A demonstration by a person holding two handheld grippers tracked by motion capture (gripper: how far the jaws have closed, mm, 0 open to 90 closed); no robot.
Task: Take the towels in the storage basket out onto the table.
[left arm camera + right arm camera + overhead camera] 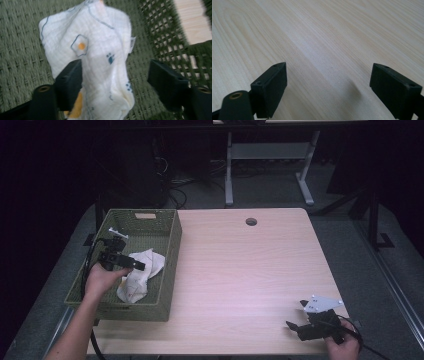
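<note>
We have our left gripper (131,263) down inside the olive-green woven basket (170,265) at the left of the high view, poised over the crumpled white cloth printed with small blue and orange marks (142,270). In the left gripper view the jaws stand wide apart, one black pad (71,81) in front of the cloth's lower left edge and the other off to the right over the basket weave, so nothing is clamped; the cloth (100,60) lies loose on the basket floor, against the right-hand wall. Whether that left pad touches the fabric we cannot tell.

Our right gripper (301,316) sits at the lower right of the high view, well apart from the basket, resting low over the pale wooden table (250,270). Its own view shows both jaws spread with bare wood grain (324,50) between them, holding nothing.

As we judge it, the work concerns that cloth and the basket, and it stands at the point of a grasp or a let-go: the cloth is in the basket, the tool is free of it. If the cloth is to come out, closing and lifting remain; if it was to go in, little is left but drawing the left hand (100,280) away.
</note>
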